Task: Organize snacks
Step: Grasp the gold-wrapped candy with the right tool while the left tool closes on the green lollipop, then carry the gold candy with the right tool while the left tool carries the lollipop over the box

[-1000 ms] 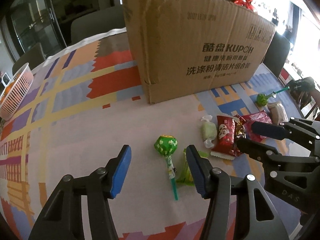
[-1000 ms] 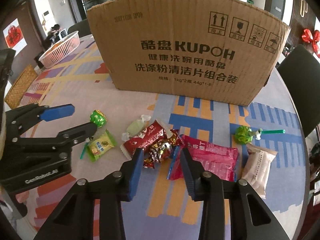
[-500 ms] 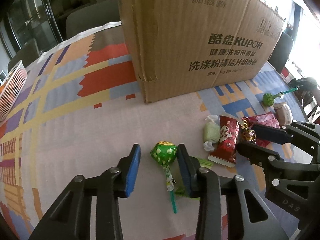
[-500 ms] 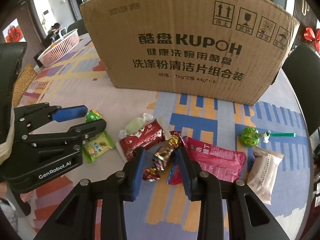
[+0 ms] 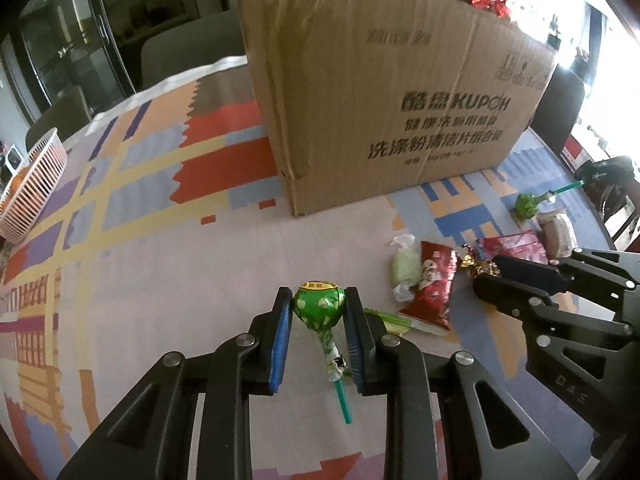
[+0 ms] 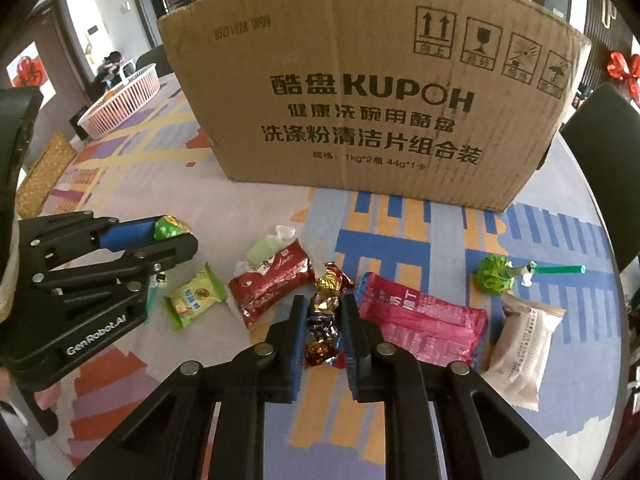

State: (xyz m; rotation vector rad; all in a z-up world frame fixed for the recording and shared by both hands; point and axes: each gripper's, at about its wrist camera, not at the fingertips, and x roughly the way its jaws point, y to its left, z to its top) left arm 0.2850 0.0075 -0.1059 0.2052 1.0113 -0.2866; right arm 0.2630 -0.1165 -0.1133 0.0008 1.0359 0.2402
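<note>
On the patterned tablecloth before the brown cardboard box (image 6: 360,112), the left gripper (image 5: 319,312) has just closed on the green foil-wrapped lollipop (image 5: 319,307); the right gripper (image 6: 323,312) has just closed on the crinkly gold-and-red foil candy (image 6: 325,312). Slick foil could slip out on lifting.

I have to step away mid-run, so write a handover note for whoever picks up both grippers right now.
Left gripper: jaws have just closed on the green lollipop, which is on the tablecloth.
Right gripper: jaws have just closed on the foil candy, also on the cloth.
Loose in front of the cardboard box: pale green candy, dark red packet, yellow-green packet, pink packet, second lollipop, beige packet.
Done: both grips made; the box's inside is hidden.
Left: all the snacks in view.
</note>
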